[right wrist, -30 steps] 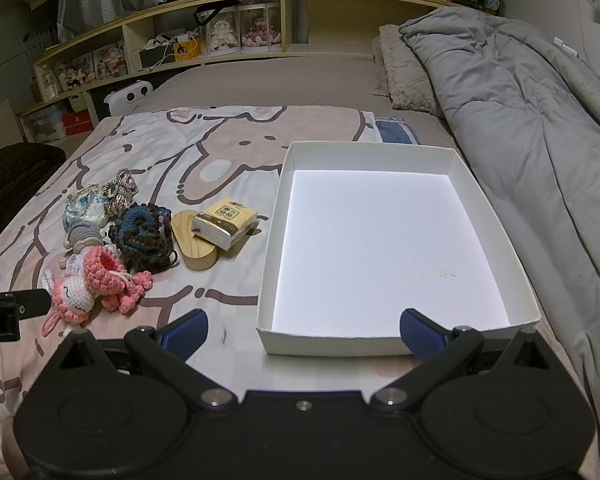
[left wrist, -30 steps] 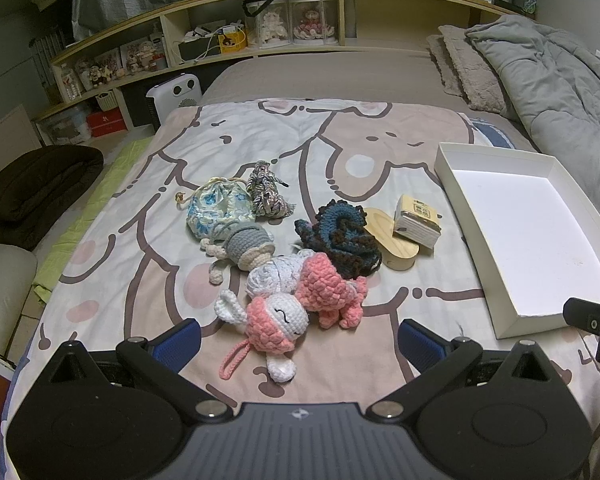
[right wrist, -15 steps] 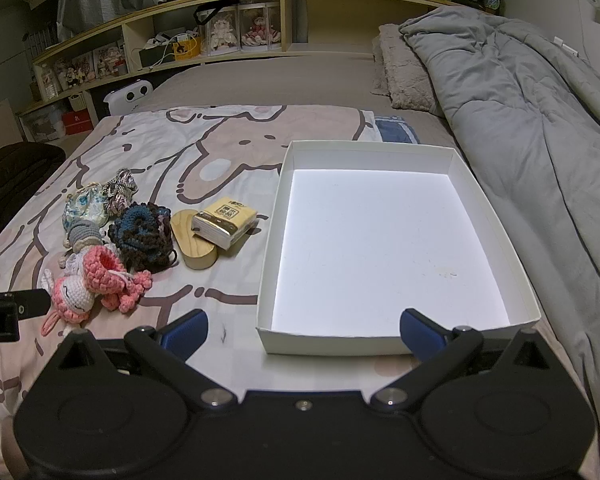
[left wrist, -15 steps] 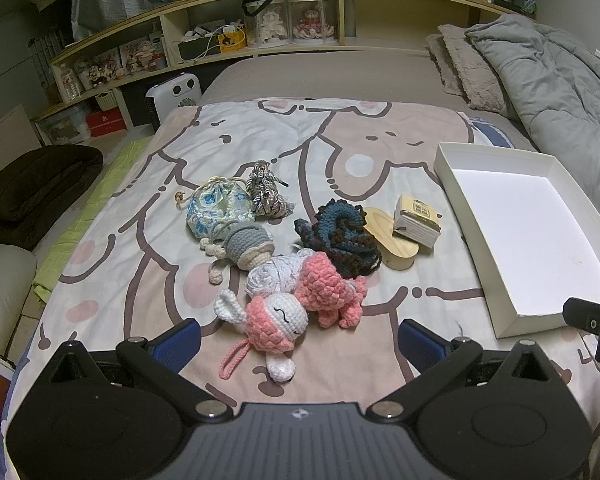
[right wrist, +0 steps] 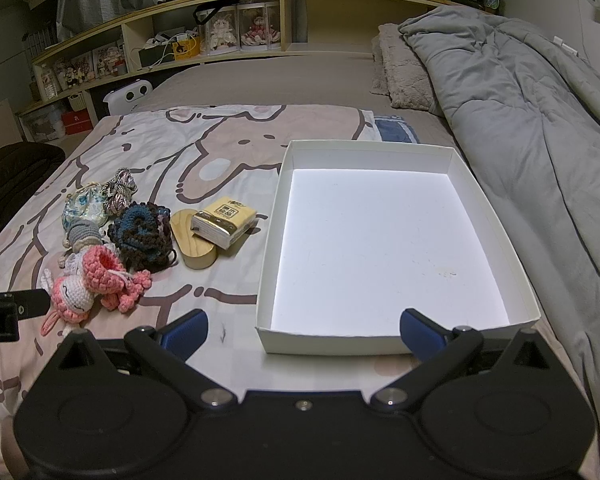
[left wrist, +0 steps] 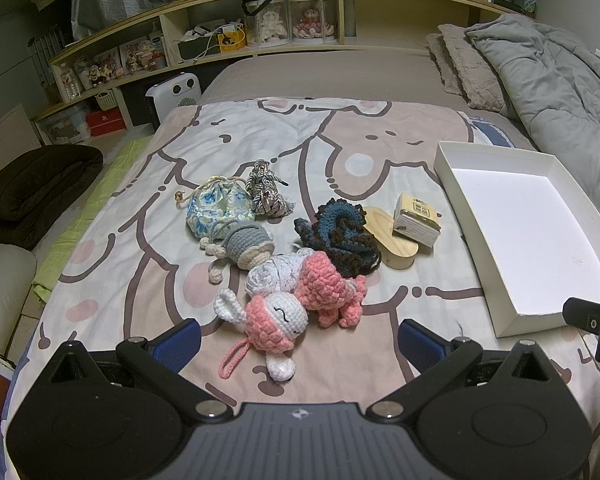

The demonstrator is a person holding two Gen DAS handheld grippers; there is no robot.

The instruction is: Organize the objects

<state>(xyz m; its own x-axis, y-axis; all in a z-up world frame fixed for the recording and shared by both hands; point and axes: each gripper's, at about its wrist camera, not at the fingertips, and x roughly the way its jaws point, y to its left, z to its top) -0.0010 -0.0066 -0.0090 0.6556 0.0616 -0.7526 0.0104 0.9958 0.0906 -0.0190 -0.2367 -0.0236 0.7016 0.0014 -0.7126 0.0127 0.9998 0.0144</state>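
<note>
A pile of small things lies on the bedspread: a pink-and-white crochet bunny [left wrist: 276, 320], a pink crochet octopus [left wrist: 328, 292], a dark blue-brown crochet piece [left wrist: 344, 236], a wooden oval box [left wrist: 396, 244], a tissue pack [left wrist: 417, 220], a grey crochet doll [left wrist: 244, 244], a floral pouch [left wrist: 216, 208] and a striped pouch [left wrist: 266, 194]. An empty white tray [right wrist: 452, 176] sits to their right. My left gripper [left wrist: 300, 340] is open and empty just before the bunny. My right gripper [right wrist: 302, 330] is open and empty at the tray's near wall.
A grey duvet [right wrist: 532, 128] and pillow [right wrist: 404, 68] lie along the right. A wooden shelf [left wrist: 300, 12] with dolls and boxes runs along the back. A dark cushion [left wrist: 36, 184] and a white heater [left wrist: 174, 96] are off the bed's left side.
</note>
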